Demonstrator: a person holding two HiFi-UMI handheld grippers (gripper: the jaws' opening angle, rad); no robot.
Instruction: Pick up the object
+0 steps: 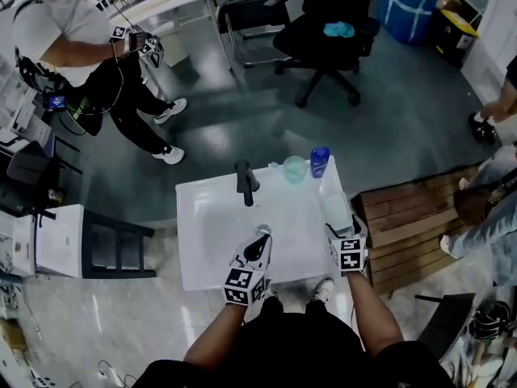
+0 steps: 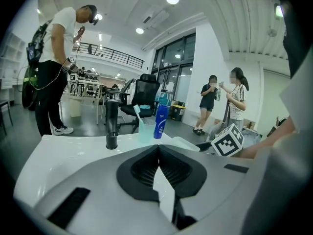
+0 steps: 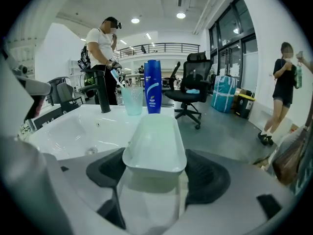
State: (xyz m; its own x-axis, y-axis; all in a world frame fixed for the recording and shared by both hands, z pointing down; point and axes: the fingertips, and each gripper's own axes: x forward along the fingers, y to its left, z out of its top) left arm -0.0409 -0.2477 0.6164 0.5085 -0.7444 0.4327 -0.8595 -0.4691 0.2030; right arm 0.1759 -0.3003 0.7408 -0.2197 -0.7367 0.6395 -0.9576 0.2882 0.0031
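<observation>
The object to be lifted is taken to be the white oblong tray [image 3: 155, 141], which lies along the right edge of the bench [image 1: 210, 217], beside the sunken basin. The right tongs [image 3: 156, 173] are held apart, with the near end of the tray between the pads; firm contact is not evident, so the tray is judged not yet gripped. The left tongs [image 2: 159, 168] are pressed together with nothing between them and are held over the basin's front. For a sound grasp, it is advised that the pads be closed below the flared rim, squarely on both long walls. The tray should then be raised level, since a hold at one end is likely to let the far end droop. The tray is seen to be empty. Beyond its far end, a translucent cup [image 3: 132, 101] holding a toothbrush [image 3: 117, 77] stands just beside an upright blue bottle [image 3: 153, 87], near the black tap [image 3: 102, 94].
</observation>
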